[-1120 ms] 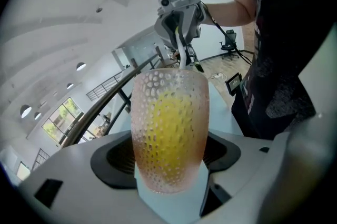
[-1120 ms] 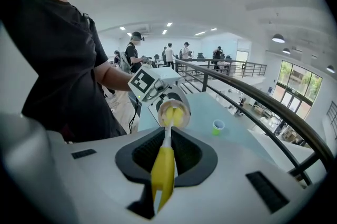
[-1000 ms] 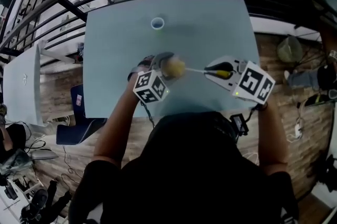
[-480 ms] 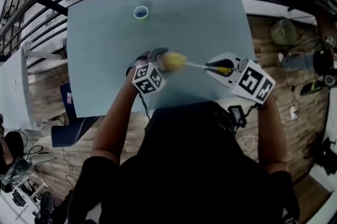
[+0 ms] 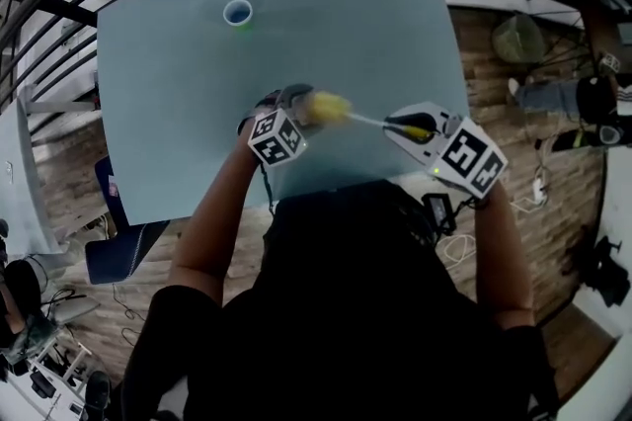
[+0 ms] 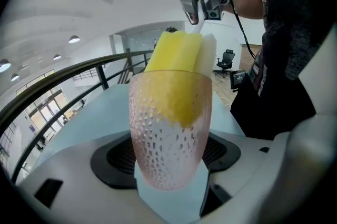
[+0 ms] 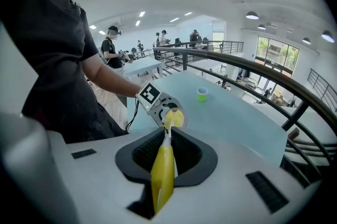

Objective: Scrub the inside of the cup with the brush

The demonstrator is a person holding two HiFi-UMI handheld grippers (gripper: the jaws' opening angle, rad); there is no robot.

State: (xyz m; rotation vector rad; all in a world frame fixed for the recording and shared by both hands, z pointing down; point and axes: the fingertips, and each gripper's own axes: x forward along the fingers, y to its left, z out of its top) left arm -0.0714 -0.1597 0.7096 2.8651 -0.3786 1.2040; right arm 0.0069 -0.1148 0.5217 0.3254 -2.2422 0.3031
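- Surface [image 5: 346,34]: pale blue.
- Left gripper [image 5: 283,123]: closed on the pink dimpled cup [image 6: 169,139], held over the surface.
- Right gripper [image 5: 403,126]: clamped on the brush [image 7: 162,168] handle; the yellow head is sunk in the cup.
- Small cup [image 5: 237,12]: stood at the far side.

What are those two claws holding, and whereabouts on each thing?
The left gripper clamps a pink dimpled cup by its lower body; the right gripper clamps the brush by its yellow handle.
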